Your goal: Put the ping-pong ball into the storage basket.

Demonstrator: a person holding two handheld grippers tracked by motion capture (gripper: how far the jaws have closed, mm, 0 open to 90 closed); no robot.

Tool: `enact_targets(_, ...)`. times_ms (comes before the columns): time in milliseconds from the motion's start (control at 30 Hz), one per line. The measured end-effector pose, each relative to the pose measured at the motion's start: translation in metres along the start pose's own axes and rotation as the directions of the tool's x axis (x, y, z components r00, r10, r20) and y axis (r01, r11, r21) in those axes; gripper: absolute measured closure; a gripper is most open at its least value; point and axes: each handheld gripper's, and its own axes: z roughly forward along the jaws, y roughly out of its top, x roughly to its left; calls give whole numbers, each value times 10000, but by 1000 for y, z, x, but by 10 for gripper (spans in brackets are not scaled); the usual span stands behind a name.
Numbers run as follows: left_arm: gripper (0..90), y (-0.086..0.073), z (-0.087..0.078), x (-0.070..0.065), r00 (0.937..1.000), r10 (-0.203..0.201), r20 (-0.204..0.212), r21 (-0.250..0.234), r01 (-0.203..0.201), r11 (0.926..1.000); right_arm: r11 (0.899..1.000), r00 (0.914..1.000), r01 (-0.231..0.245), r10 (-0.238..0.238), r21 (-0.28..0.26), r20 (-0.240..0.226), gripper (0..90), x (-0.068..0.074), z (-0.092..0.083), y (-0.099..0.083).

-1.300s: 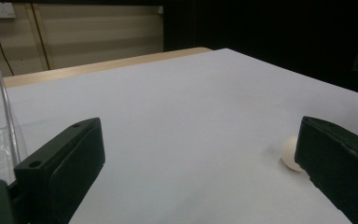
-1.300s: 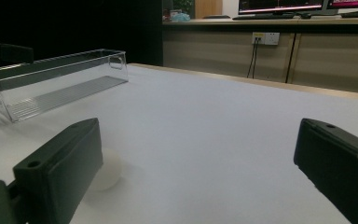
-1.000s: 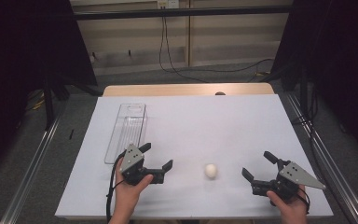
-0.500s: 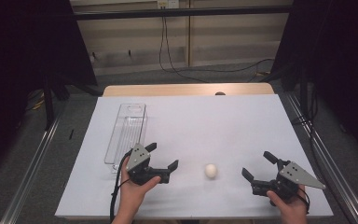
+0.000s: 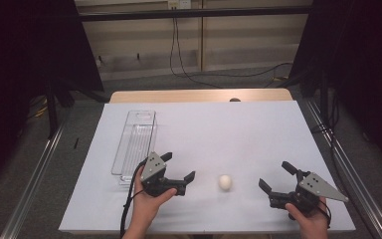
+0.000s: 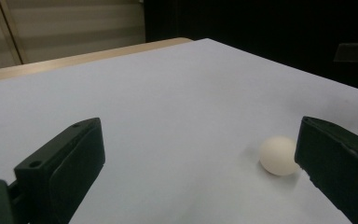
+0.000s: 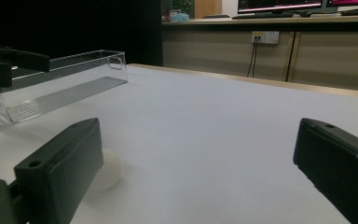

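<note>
You were working in what looked like a lab or office test room, not a home. The table (image 5: 204, 124) was covered with a plain white sheet and stood inside a metal rail frame (image 5: 35, 169) on grey carpet. Black curtains (image 5: 25, 45) hung at both sides. Behind the table ran beige wall panels with a power socket (image 5: 179, 4) and loose black cables (image 5: 189, 59). From your right gripper view, a long desk (image 7: 270, 19) along the wall carried computer monitors (image 7: 279, 4), with another socket plate (image 7: 262, 36) beneath it.
</note>
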Motion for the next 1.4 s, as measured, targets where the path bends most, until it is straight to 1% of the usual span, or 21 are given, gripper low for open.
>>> enact_targets(100,17,0,2,-1,10000,-27,0,26,27,10000,10000,10000,41,-41,34,17,9,0,1,-1)
enact_targets(300,17,-1,6,-4,9998,-85,185,-8,85,10000,10000,10000,26,-26,26,-20,10,0,1,-1)
enact_targets(333,17,0,7,-5,9999,-14,130,110,13,9999,10000,10000,59,-59,26,0,10,0,1,0)
enact_targets(400,17,-1,8,-6,9996,-154,237,75,152,9999,10000,10000,14,-14,-15,10,10,0,1,0)
enact_targets(433,17,0,8,-5,9999,-41,159,161,39,9999,10000,10000,6,-6,-24,22,10,0,1,0)
enact_targets(467,17,-1,9,-6,9998,-41,200,170,38,9998,10000,10000,53,-53,5,-23,10,0,0,0)
enact_targets(533,17,-1,10,-8,9996,-169,237,133,165,9998,10000,10000,40,-40,57,-45,10,0,0,-1)
enact_targets(567,17,-1,11,-7,9997,-61,239,181,56,9998,10000,10000,30,-30,67,-45,10,0,1,-1)
enact_targets(633,17,-1,11,-8,9995,-30,317,246,23,9997,10000,10000,63,-63,39,-32,11,-1,1,0)
enact_targets(733,17,-2,13,-8,9990,-214,401,112,210,9997,10000,10000,37,-37,3,-1,11,-1,0,0)
enact_targets(767,17,-1,13,-8,9993,-180,334,240,172,9996,10000,10000,-43,44,-31,73,11,0,0,0)
enact_targets(800,17,-1,12,-6,9993,-9,373,323,-3,9995,10000,9999,-83,84,-40,84,11,0,1,0)
enact_targets(833,17,0,12,-6,9994,-12,354,315,1,9995,10000,10000,13,-13,-28,14,11,-1,1,0)
enact_targets(900,17,0,13,-8,9992,-140,371,219,132,9997,10000,10000,-54,54,-30,57,11,-1,1,0)
enact_targets(1033,17,-1,15,-9,9988,-117,473,341,100,9994,10000,10000,-4,4,-43,-3,12,-1,1,0)
enact_targets(1067,17,-1,16,-10,9987,-231,455,318,216,9993,10000,10000,-1,1,-56,21,12,-1,1,0)
enact_targets(1167,17,-1,17,-10,9986,-75,517,443,52,9990,10000,10000,-1,1,-75,59,12,-2,0,0)
enact_targets(1200,17,0,18,-11,9986,-72,519,430,50,9991,10000,10000,-34,34,-67,61,12,-2,0,0)
enact_targets(1233,17,-1,19,-12,9981,-184,580,393,161,9991,10000,10000,2,-2,-6,-1,12,-2,0,0)
enact_targets(1300,17,-1,21,-13,9980,-90,622,510,58,9987,10000,10000,-5,5,-42,31,12,-2,0,0)
enact_targets(1400,17,-1,24,-14,9973,-137,718,504,100,9987,10000,10000,-3,4,-59,48,12,-2,0,0)
